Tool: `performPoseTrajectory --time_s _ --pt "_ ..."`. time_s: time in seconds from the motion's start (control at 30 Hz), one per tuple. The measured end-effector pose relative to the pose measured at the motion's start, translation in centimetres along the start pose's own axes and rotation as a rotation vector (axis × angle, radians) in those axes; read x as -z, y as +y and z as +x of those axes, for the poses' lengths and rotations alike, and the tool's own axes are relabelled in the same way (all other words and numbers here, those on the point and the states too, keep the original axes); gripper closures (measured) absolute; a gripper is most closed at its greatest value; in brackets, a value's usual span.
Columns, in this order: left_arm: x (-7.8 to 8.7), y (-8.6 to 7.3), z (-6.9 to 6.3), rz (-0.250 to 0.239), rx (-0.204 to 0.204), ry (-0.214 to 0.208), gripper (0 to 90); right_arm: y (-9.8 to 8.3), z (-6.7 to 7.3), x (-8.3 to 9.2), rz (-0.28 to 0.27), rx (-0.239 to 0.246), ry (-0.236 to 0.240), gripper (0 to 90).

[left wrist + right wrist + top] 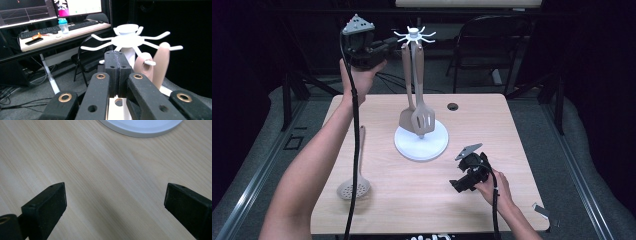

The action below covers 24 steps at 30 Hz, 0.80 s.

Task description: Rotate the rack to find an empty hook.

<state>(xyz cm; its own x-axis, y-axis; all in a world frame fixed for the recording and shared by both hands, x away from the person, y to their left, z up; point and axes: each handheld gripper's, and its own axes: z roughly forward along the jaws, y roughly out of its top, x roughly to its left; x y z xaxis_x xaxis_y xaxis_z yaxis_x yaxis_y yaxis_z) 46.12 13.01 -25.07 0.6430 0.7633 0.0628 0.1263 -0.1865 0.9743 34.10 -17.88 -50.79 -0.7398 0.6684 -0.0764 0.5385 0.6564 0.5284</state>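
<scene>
A white utensil rack (414,35) with spoke hooks stands on a round white base (421,145) in the middle of the wooden table (492,130). Two beige utensils hang from it, a spatula (407,117) and a slotted turner (424,119). A beige skimmer spoon (354,187) lies flat near the table's left front. My left gripper (394,44) is held high, just left of the rack's top, shut with nothing between its pads (117,53); the hooks (127,38) and two handle ends (161,62) lie right behind it. My right gripper (458,185) rests low over the table at front right, open and empty (116,195).
A black chair (489,45) stands behind the table, and a cable hole (453,106) sits near the table's far edge. The left gripper view shows a desk with a keyboard (62,27), a bottle (63,25) and monitors. The base rim (142,127) lies ahead of the right jaws.
</scene>
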Motion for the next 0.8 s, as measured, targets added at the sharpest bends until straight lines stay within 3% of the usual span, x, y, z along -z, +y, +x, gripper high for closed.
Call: performPoseTrajectory --time_s 0.1,0.13,0.27,0.5,0.8 --pt "-0.3 0.0 0.0 0.002 0.000 0.004 90.0 -0.1 0.1 -0.2 -0.018 -0.016 0.003 3.7" --pt "-0.4 0.0 0.0 0.006 0.000 0.004 90.0 -0.1 0.0 0.0 0.005 0.003 -0.001 3.7" --pt "-0.7 0.0 0.1 0.015 -0.008 0.011 90.0 -0.1 0.0 -0.1 0.013 0.007 0.004 3.9" --pt "-0.8 -0.1 0.7 0.011 -0.004 0.019 90.0 -0.1 0.2 -0.3 0.003 0.002 0.011 3.9" --pt "1.4 -1.2 0.7 -0.030 0.009 -0.004 90.0 -0.1 0.2 -0.2 0.022 0.015 -0.003 4.1"
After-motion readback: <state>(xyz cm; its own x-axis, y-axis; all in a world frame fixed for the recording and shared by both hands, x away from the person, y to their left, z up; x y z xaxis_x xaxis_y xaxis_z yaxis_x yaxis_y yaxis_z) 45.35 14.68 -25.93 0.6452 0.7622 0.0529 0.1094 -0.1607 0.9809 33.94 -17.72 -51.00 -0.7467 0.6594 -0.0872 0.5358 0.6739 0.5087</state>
